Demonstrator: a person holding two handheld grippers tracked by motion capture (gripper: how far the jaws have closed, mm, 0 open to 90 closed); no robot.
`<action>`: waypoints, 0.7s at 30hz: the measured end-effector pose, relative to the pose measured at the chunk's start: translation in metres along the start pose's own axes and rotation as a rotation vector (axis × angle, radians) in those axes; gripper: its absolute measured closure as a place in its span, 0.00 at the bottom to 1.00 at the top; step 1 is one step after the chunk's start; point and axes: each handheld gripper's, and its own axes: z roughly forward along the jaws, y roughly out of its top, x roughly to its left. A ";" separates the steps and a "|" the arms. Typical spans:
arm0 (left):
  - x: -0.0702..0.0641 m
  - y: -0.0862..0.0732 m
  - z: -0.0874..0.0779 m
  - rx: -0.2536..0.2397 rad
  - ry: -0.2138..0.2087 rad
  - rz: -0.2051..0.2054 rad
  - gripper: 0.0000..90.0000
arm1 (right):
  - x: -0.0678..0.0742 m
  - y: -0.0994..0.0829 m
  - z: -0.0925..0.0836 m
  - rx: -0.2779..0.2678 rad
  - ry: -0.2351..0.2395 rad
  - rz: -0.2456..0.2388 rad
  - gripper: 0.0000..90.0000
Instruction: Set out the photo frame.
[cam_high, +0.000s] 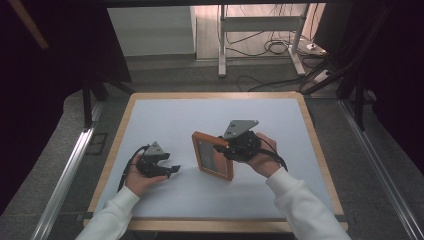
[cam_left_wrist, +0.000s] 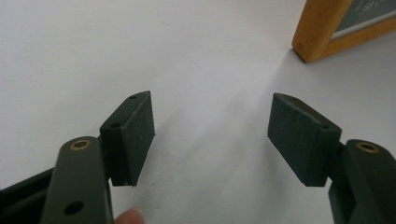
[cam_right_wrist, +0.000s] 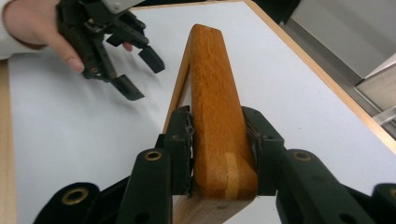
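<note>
— Pale blue-white matting covers the wood-edged surface (cam_high: 150, 112); beyond its far edge lie a grey floor, cables and a metal stand. Where are the hands?

— Both come in from the near edge in white sleeves. The left hand (cam_high: 137, 177) rests low on the left part of the surface, holding the left gripper (cam_high: 170, 170) so that it points right, towards the frame. The right hand (cam_high: 265, 157) sits right of centre, and its right gripper (cam_high: 220, 147) points left.

— And the fingers?

— The left gripper's fingers (cam_left_wrist: 135, 135) stand wide apart over bare matting, with nothing between them. In the right gripper view the right gripper's fingers (cam_right_wrist: 180, 149) press on both faces of the wooden picture frame (cam_right_wrist: 217, 116), clamped across its edge.

— Where is that frame?

— Near the middle of the surface, tilted up on its edge, a corner on the matting just ahead of the left gripper, apart from it.
</note>
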 end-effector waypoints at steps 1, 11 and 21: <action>0.000 0.000 0.000 0.001 0.000 0.001 0.35 | -0.002 0.000 0.001 0.003 -0.005 -0.001 0.72; 0.000 0.000 0.000 0.001 -0.002 0.004 0.34 | -0.025 -0.006 0.010 0.042 -0.036 0.061 0.62; 0.000 0.000 0.001 -0.001 -0.008 0.001 0.34 | -0.046 -0.025 0.018 0.067 -0.051 0.150 0.54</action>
